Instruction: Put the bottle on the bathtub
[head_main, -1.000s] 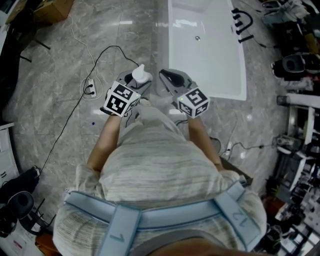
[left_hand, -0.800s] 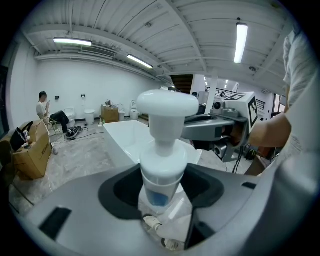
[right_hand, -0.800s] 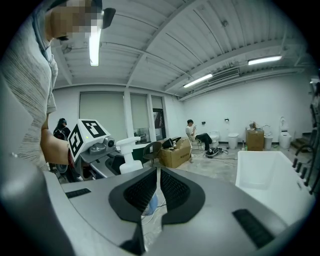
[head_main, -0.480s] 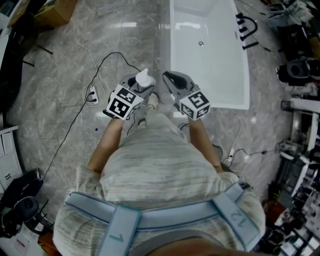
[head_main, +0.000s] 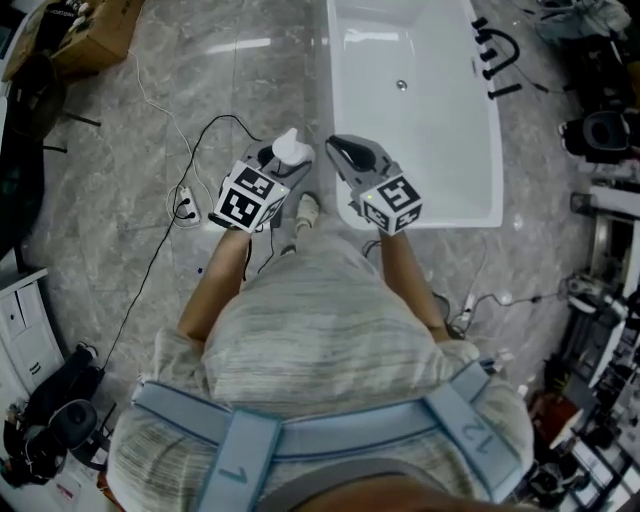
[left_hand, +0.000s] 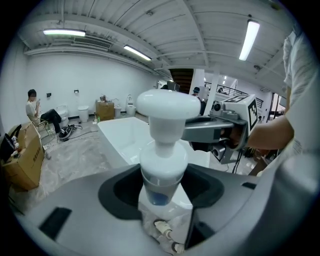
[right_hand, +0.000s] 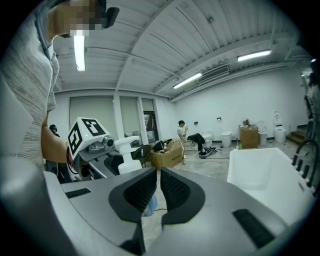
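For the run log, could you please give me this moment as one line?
left gripper: shut on bottle | right gripper: shut, empty | bathtub: ahead | bottle: not yet on bathtub

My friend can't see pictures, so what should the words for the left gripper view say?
The left gripper holds a white pump bottle upright between its jaws. Behind it, a white bathtub stands on a grey floor.

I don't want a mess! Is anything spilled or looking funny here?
Nothing is spilled. The bottle stands upright in the left hand-held gripper. The only untidy thing is the black cable trailing loose over the floor beside the bathtub.
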